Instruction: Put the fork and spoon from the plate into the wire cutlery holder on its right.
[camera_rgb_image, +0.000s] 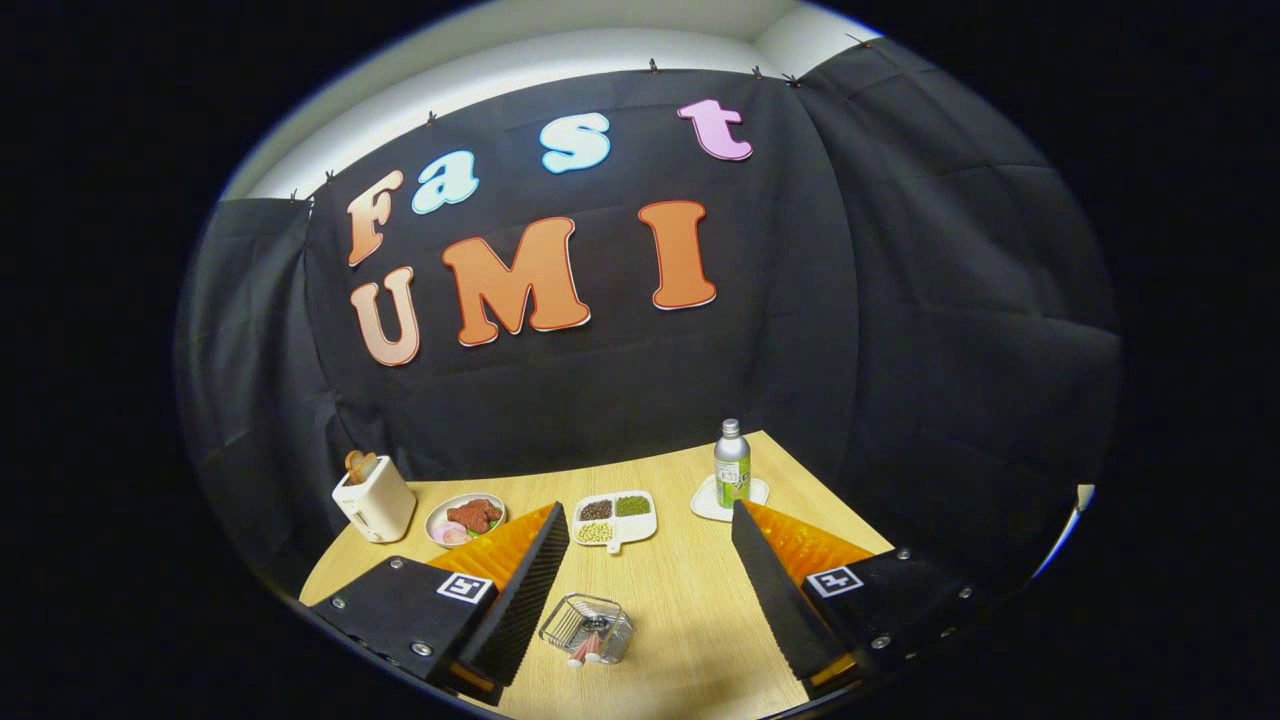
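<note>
Apparently both pieces of cutlery already stand in the holder, so what remains looks like a clean withdrawal. At the far left of the pale wooden surface (690, 600) sits a cream toaster (375, 497) with browned bread poking out of its slot. Just right of it is a round white plate (464, 519) carrying reddish pieces of food and pink slices; no fork or spoon is visible on it. Next comes a white divided dish (613, 518) with dark, green and pale beans in separate compartments. Nearer, between the fingers, the small silver wire cutlery holder (588, 628) stands on the surface, and two pale pinkish handles (586, 652) lean out of its near side; they are too small to tell fork from spoon. Far right, a silver bottle with a green label (732, 464) stands upright on a small white tray (712, 500).

The claw (645, 560) is spread wide, holding nothing, its fingers well apart on either side of the holder. To finish well, I would keep it open and draw it up and back, clear of the leaning handles, so that the light wire holder is not tipped.
</note>
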